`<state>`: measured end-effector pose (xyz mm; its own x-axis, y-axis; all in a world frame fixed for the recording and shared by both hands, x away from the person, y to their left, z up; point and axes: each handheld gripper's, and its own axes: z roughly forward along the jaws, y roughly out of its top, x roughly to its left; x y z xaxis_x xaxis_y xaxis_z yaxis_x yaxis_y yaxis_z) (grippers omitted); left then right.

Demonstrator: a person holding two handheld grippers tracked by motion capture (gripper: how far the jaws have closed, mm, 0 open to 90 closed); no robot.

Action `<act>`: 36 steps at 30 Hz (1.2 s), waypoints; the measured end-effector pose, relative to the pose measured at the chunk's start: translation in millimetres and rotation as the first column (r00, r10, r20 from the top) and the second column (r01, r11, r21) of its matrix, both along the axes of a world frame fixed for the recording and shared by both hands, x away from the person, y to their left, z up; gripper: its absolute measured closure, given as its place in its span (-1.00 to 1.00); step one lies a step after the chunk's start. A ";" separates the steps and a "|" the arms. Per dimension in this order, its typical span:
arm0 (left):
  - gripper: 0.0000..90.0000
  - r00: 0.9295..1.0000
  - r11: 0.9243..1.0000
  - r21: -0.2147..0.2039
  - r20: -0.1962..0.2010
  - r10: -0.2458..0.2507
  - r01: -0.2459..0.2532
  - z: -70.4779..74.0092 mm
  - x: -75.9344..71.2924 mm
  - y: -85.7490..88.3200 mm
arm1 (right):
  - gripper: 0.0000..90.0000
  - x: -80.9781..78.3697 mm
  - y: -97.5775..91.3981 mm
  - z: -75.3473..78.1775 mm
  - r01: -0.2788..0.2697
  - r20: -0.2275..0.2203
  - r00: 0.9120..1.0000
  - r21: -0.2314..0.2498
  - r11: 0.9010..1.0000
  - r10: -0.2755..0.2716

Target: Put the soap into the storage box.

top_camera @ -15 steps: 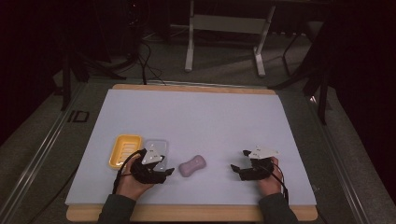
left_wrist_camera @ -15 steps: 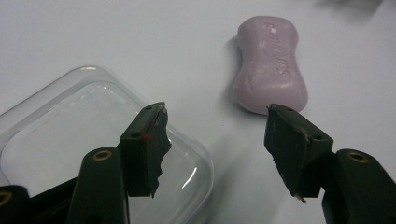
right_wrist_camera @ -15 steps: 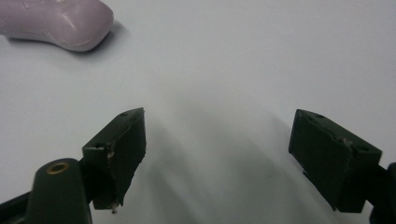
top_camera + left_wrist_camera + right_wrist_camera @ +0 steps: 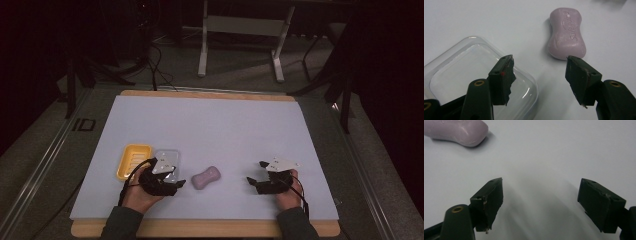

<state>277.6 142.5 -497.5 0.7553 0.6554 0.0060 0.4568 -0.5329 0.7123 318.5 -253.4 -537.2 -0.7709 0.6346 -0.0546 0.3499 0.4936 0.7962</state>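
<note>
On the surface [image 4: 210, 125], soap [image 4: 206, 177] lies between two wide-open grippers, left gripper [image 4: 176, 184] over a clear lid [image 4: 474, 67], right gripper [image 4: 255, 172] apart.

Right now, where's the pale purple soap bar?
High view: the pale purple soap bar lies between both grippers, just right of the left gripper and clear plastic lid.

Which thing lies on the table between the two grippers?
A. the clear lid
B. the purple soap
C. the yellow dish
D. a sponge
B: in the high view the purple soap lies on the white table between the left gripper and the right gripper, while the yellow dish and the clear lid sit off to the left.
</note>
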 end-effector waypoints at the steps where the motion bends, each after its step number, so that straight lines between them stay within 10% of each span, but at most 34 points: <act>1: -0.10 1.000 1.000 0.000 -0.001 -0.005 0.005 1.6 0.9 -0.2 | -0.55 -0.3 0.5 -0.1 -0.004 0.005 1.000 -0.007 1.000 0.004; 36: -0.12 0.999 0.998 0.061 -0.033 -0.025 0.027 20.0 25.2 -30.1 | -0.54 -3.0 -1.7 0.5 -0.009 0.021 1.000 0.023 1.000 0.009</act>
<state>302.9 112.3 -477.5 0.7726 0.6345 0.0206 0.4645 -0.5872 0.6629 315.5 -255.0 -536.7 -0.7753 0.6291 -0.0565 0.3287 0.4782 0.8145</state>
